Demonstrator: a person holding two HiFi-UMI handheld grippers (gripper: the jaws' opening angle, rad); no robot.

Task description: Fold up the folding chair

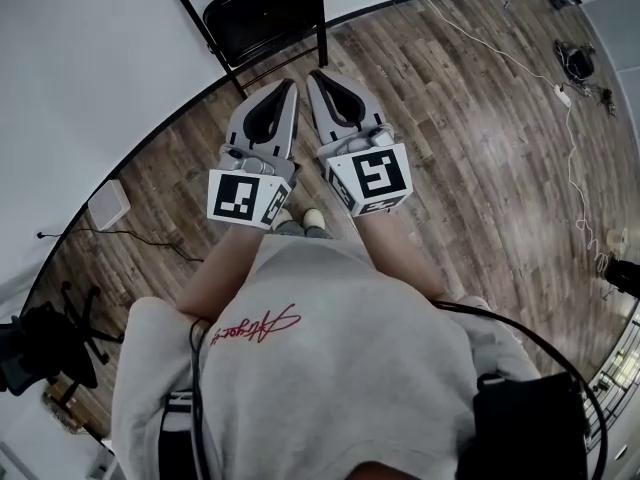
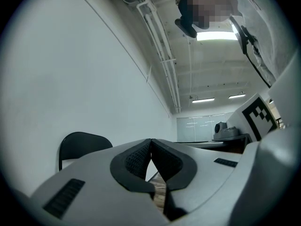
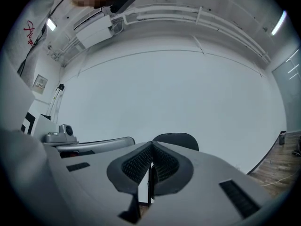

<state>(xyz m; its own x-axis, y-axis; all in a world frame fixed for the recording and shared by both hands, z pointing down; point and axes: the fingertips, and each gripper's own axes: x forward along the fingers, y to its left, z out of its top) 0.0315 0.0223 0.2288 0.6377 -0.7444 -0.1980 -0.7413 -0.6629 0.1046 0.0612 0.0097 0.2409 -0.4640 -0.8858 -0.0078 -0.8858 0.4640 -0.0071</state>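
A black folding chair (image 1: 262,16) stands unfolded against the white wall at the top of the head view, its seat facing me. My left gripper (image 1: 291,85) and right gripper (image 1: 315,75) point side by side toward it, tips just short of the seat's front edge, both shut with nothing between the jaws. In the left gripper view the chair's black backrest (image 2: 82,145) shows at the left behind the shut left gripper (image 2: 151,140). In the right gripper view the backrest (image 3: 178,139) rises just behind the shut right gripper (image 3: 151,144).
The wood plank floor (image 1: 470,158) spreads to the right, with a white cable and power strip (image 1: 562,94) along it. A white box (image 1: 108,205) with a black cord lies at the left by the wall. The person's feet (image 1: 300,220) stand below the grippers.
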